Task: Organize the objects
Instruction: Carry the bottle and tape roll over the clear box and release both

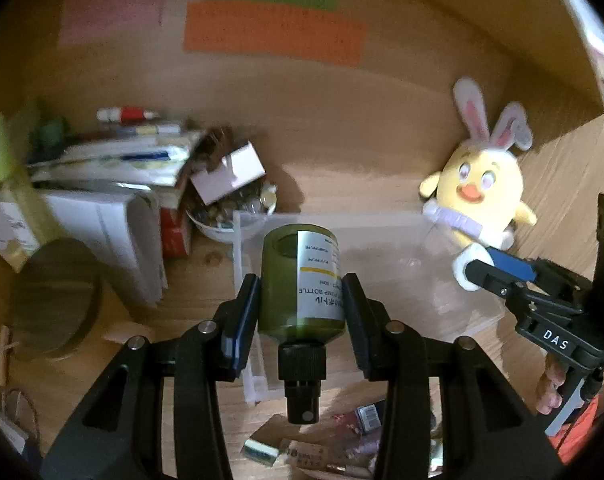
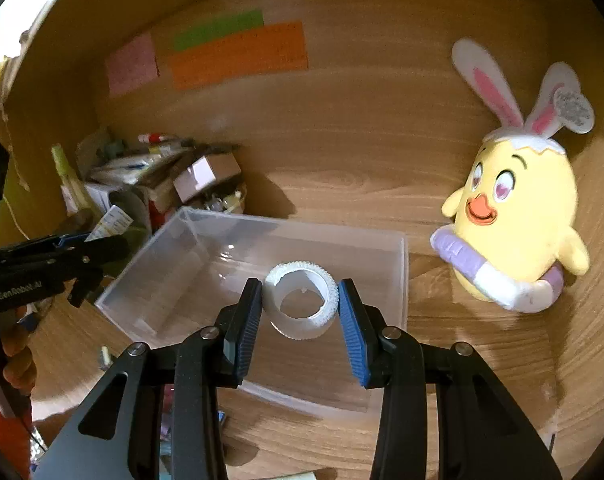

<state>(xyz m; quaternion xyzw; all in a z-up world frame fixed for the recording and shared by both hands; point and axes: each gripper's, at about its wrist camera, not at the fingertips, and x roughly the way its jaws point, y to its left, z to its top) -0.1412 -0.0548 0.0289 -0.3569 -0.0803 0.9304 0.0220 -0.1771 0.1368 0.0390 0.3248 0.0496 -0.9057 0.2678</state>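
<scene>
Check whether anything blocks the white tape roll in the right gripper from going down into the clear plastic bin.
Nothing visible does: the white tape roll in the right gripper hangs over the open, empty clear plastic bin.

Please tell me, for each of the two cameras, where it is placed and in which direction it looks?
Left wrist: sits on the left gripper, looking forward over a green pump bottle between its fingers, toward the wooden back wall; a hand shows at right.
Right wrist: sits on the right gripper, looking along its fingers at a white tape roll above the clear box.
Shared: clear box, plush chick, coloured notes.
</scene>
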